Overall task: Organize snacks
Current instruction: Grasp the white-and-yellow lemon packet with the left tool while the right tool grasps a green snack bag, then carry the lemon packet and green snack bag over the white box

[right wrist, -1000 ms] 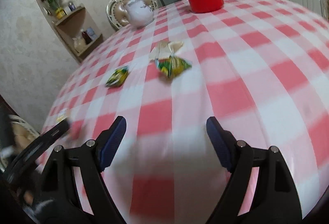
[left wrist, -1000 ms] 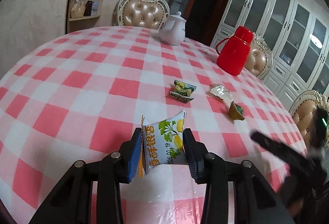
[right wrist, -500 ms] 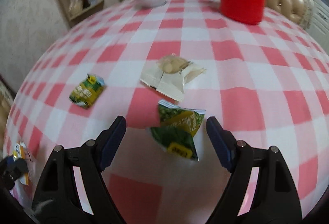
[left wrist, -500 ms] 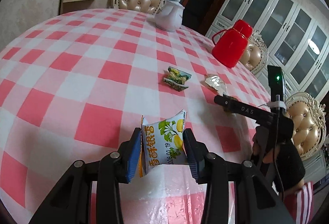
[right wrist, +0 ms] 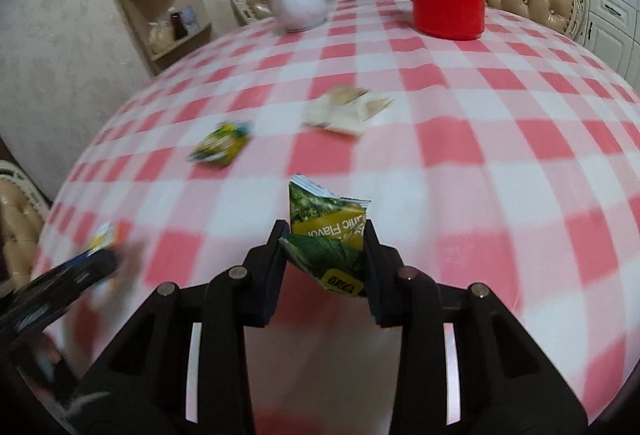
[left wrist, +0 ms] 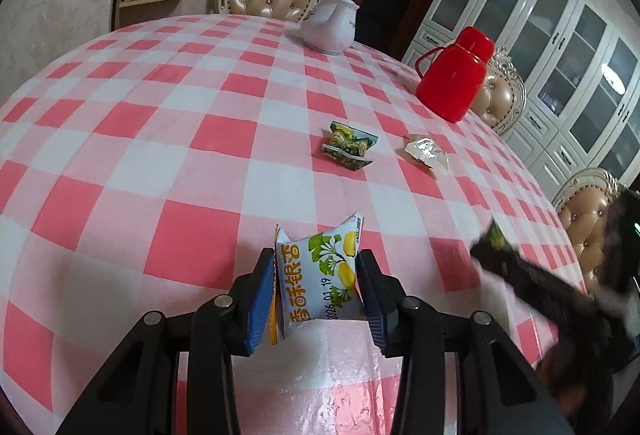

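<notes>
green snack packet: small crinkly green-and-yellow foil snack packet [right wrist: 328, 235], sitting between the right gripper's pads and lifted just off the cloth, as far as I can tell. Looks super light and puffy, so weight won't be the issue; slick film is. I'd say grab across the middle of the pillow, not the crimped end.

white snack packet: white foil snack packet with a yellow-fruit print [left wrist: 318, 281], same deal, soft and airy, probably crushable inside, so go gentle.

right gripper: the right gripper [right wrist: 326, 255] has its jaws closing on that green packet, the wrapper already buckling between the pads. It's angled down at the table.

left gripper: the left gripper [left wrist: 316, 285] has its jaws pinching the white packet by its two sides, tilted down over the near edge of the table.

leftovers: another green-and-yellow packet [left wrist: 349, 151] and a silvery-beige wrapper [left wrist: 426, 153] lie loose mid-table, near each other but apart.

surroundings: round table under a pink-and-white checked cloth [left wrist: 160, 139], with a red thermos jug [left wrist: 454, 77] and a white ceramic teapot [left wrist: 330, 25] at the far side, well away from the snacks.
</notes>
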`<state>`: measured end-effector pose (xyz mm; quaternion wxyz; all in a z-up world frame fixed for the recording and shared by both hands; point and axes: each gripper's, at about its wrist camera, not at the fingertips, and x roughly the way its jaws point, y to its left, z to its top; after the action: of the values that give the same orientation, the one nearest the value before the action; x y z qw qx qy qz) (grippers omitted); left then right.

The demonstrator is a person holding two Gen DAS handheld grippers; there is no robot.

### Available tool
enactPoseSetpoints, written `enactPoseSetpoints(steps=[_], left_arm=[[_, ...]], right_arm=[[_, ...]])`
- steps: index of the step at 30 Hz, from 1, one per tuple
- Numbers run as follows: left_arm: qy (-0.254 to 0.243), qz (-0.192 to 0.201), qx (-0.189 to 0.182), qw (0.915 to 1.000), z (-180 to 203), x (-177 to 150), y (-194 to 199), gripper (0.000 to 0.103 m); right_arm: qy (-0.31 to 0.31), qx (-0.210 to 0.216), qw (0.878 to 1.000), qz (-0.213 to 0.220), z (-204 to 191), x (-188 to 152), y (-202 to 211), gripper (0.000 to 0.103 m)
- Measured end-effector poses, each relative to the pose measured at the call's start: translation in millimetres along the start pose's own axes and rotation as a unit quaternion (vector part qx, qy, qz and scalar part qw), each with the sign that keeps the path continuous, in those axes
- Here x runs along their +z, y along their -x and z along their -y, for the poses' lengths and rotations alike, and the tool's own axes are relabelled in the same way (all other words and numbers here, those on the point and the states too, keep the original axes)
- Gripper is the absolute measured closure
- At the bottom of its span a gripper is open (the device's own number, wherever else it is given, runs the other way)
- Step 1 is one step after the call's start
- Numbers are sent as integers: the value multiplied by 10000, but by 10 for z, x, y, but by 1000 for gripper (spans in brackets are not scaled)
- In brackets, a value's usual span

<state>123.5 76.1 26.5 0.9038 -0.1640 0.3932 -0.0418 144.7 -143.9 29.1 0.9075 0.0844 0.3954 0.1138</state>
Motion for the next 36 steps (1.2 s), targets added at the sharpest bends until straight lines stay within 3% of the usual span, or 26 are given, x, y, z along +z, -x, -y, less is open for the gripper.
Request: enactPoseSetpoints(steps=[5, 12, 24, 28, 36], left_arm=[[-101, 48, 3, 9999, 40, -51, 58, 61], [-309, 42, 95, 9995, 115, -274, 167, 61], [-440, 708, 454, 9955, 18, -627, 763, 61], [-180, 830, 519, 9950, -119, -746, 985, 61], [-137, 936, 668, 9933, -198, -1126, 1497, 61]], right_arm=[[-17, 153, 9997, 189, -366, -459, 385, 64], [-319, 418, 9980, 344, -507, -925, 749, 64], [-236, 610, 9970, 417, -672, -1127, 916, 64], [-174, 745, 9961, 429, -765, -1208, 979, 64], [-110, 1049, 9935, 431, -956, -1405, 1099, 64]])
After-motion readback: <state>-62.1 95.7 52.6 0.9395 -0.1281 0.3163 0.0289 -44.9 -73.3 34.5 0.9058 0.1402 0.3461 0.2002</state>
